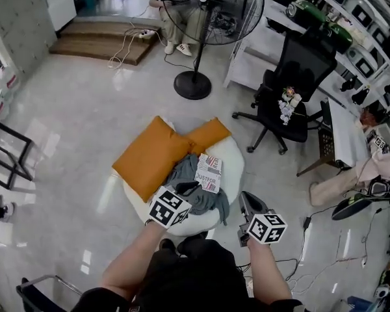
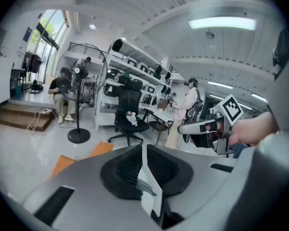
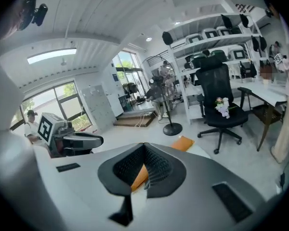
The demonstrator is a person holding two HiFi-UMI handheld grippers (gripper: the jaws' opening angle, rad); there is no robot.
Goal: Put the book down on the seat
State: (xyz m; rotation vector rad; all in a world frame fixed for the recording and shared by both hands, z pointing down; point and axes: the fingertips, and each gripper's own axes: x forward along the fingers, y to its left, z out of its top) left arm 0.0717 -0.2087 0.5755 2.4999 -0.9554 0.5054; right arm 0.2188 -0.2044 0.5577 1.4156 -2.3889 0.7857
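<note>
The book (image 1: pixel 209 172) lies flat on the white round seat (image 1: pixel 233 164), partly on a grey cloth (image 1: pixel 181 173) beside two orange cushions (image 1: pixel 153 156). The left gripper (image 1: pixel 187 188) is closed to a thin slit and holds nothing. The right gripper (image 1: pixel 247 200) has its jaws together, also empty.

Open floor (image 1: pixel 84 122) left of the seat (image 1: pixel 233 164); orange cushions (image 1: pixel 153 158), grey cloth (image 1: pixel 182 174) atop it; fan (image 1: pixel 192 84), office chair (image 1: pixel 292 90) beyond.
</note>
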